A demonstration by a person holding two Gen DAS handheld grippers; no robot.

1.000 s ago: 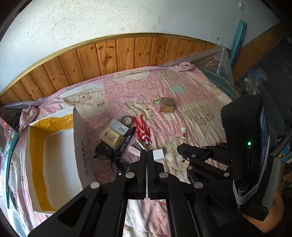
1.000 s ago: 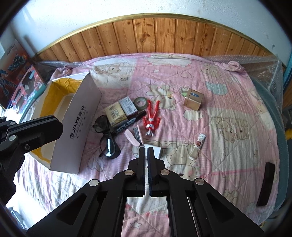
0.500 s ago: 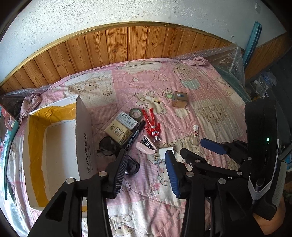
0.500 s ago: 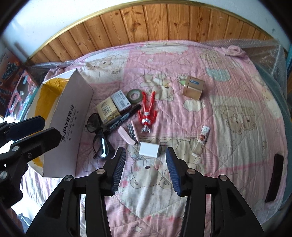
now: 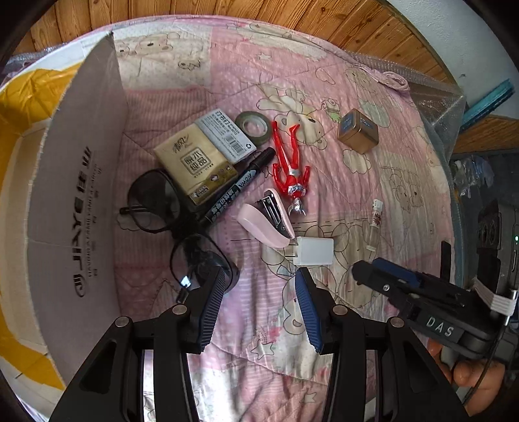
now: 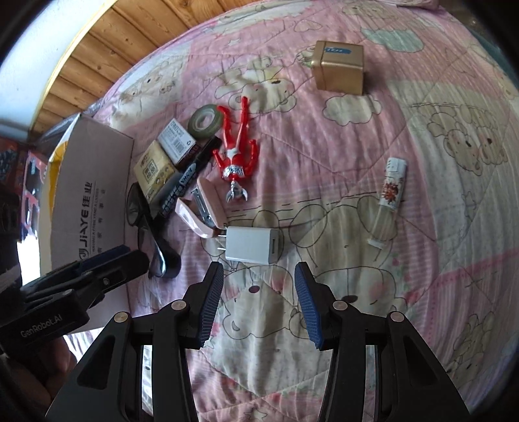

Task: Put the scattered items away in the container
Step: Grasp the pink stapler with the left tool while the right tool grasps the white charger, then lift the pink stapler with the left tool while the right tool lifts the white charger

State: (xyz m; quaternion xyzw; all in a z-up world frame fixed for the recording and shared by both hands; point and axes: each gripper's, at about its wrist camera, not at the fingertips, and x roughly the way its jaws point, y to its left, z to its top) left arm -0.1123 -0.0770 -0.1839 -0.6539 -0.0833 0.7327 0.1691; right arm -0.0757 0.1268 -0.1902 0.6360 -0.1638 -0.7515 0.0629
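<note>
Only leftward: box's [image 5: 74, 194] yellow-taped interior.

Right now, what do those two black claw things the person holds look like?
Both are matte black plastic. The left gripper and right gripper have ribbed blue pads and silver rivets. White lettering reads "GenRobot.AI" on the left, "DAS" on the right, which also shows a green light.

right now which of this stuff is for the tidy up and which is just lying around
For the job:
cardboard box (the container)
white charger
pink stapler
red figure
black marker
glasses
tissue pack
small grey box
tape roll
gold tin
small tube

Just there:
pink bear quilt
wooden wall panel
bubble wrap
</note>
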